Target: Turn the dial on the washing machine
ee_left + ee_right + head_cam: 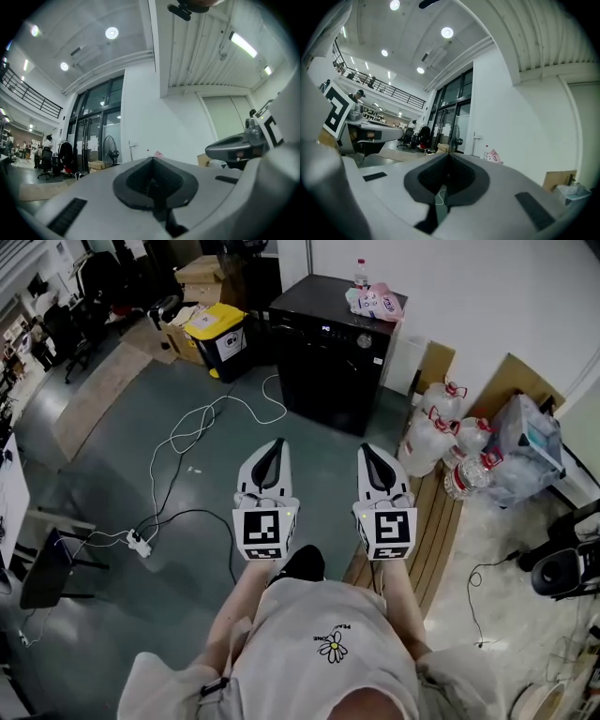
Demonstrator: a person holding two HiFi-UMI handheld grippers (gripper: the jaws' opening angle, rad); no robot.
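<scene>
Markings on dial too small

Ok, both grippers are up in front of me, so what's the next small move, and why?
Probably walk forward toward the washing machine. It stands well ahead across the floor, and its dial is far beyond both grippers. The right gripper lines up nearer the dial, so lead with it. It and the left gripper are both shut and empty, so the right needs opening on approach.
</scene>
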